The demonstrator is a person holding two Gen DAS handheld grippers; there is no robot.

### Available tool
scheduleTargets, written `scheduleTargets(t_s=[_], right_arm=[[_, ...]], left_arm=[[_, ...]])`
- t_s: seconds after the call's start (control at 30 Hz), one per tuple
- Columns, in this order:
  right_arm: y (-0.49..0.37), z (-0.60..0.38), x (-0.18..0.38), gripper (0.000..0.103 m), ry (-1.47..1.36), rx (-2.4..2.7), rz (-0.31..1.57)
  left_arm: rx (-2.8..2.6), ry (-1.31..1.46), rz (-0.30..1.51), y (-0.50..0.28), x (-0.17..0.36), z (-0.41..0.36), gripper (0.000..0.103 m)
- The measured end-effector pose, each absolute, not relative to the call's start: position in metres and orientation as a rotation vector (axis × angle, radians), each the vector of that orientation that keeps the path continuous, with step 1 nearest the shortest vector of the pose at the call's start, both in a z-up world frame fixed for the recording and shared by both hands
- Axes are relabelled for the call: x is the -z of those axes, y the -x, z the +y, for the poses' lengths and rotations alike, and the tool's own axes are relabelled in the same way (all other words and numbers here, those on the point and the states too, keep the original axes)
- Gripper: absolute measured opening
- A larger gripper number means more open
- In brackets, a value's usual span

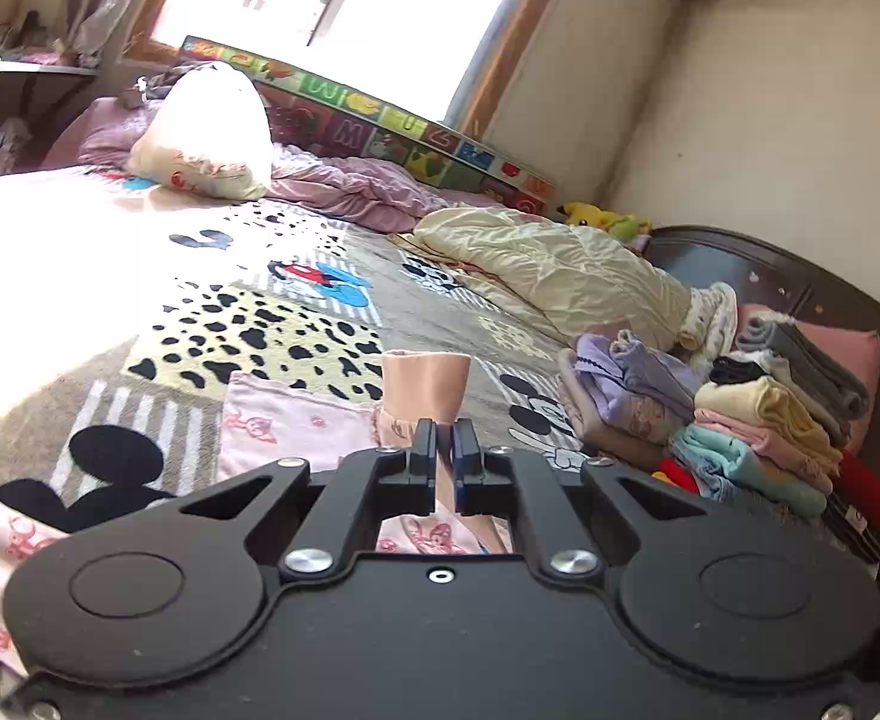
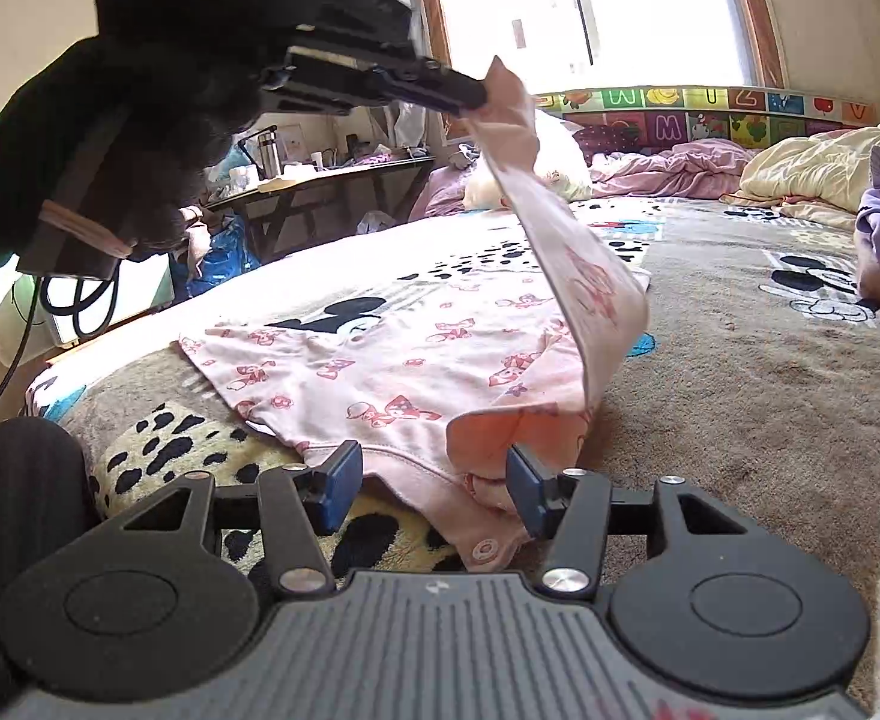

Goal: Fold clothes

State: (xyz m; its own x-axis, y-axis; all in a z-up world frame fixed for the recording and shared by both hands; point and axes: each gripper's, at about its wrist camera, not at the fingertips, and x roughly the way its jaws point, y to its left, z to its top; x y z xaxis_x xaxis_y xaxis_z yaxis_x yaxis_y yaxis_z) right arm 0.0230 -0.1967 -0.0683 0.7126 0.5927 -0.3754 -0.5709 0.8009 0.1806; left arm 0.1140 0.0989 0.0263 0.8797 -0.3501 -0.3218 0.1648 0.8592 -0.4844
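Note:
A pale pink top (image 2: pixel 380 372) printed with red cartoon figures lies spread on the Mickey Mouse blanket (image 2: pixel 740 372). My left gripper (image 1: pixel 445 444) is shut on the end of one sleeve, and its peach cuff (image 1: pixel 425 384) sticks up past the fingertips. The right wrist view shows that gripper (image 2: pixel 476 93) high at the upper left, with the sleeve (image 2: pixel 566 228) hanging in a long strip down to the top. My right gripper (image 2: pixel 434 468) is open and low at the top's near edge. That edge and a folded-back flap (image 2: pixel 500 438) lie between its blue pads, which do not press on them.
A stack of folded clothes (image 1: pixel 758 426) sits at the right by the dark headboard (image 1: pixel 800 282). A cream quilt (image 1: pixel 560 264), a purple sheet (image 1: pixel 368 186) and a white pillow (image 1: pixel 212 132) lie further back. A cluttered table (image 2: pixel 320 174) stands beside the bed.

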Motion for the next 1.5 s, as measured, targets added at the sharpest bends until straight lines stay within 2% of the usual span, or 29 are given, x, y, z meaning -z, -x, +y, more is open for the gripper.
scheduleTargets(t_s=[0.17,0.3,0.43,0.53,0.6,0.7,0.83,1.03,1.3,1.33,1.4,1.47,1.5], right_arm=[[-0.027,-0.194,0.073,0.054,-0.030,-0.626,0.433],[-0.031,-0.186,0.079,0.054,0.011,-0.610,0.427],[-0.029,-0.182,0.077,0.054,0.043,-0.602,0.376],[-0.037,-0.175,0.082,0.065,0.070,-0.617,0.409],[-0.046,-0.170,0.092,0.068,0.098,-0.611,0.485],[-0.045,-0.172,0.086,0.067,0.079,-0.624,0.484],[-0.044,-0.173,0.089,0.067,0.091,-0.620,0.498],[-0.042,-0.169,0.087,0.068,0.169,-0.638,0.541],[-0.039,-0.167,0.084,0.068,0.231,-0.653,0.584],[-0.039,-0.169,0.081,0.067,0.223,-0.654,0.574],[-0.035,-0.173,0.074,0.056,0.206,-0.638,0.498],[-0.033,-0.175,0.070,0.058,0.195,-0.622,0.413],[-0.037,-0.174,0.072,0.062,0.193,-0.624,0.417]], left_arm=[[0.109,0.668,0.479,-0.104,0.036,0.161,0.004],[0.062,0.747,0.499,-0.098,0.058,0.176,0.004],[0.098,0.782,0.436,-0.091,0.052,0.179,0.004],[0.046,0.778,0.416,-0.084,0.048,0.185,0.004],[0.035,0.805,0.409,-0.077,0.048,0.191,0.004],[0.038,0.756,0.412,-0.071,0.043,0.188,0.004],[-0.051,0.705,0.517,-0.080,0.060,0.181,0.003],[-0.027,0.705,0.436,-0.071,0.048,0.180,0.004],[-0.026,0.681,0.454,-0.066,0.050,0.177,0.003],[-0.023,0.675,0.455,-0.068,0.049,0.175,0.003],[-0.022,0.669,0.460,-0.072,0.049,0.172,0.003],[-0.026,0.668,0.463,-0.072,0.049,0.172,0.003],[-0.027,0.667,0.463,-0.072,0.049,0.172,0.003]])
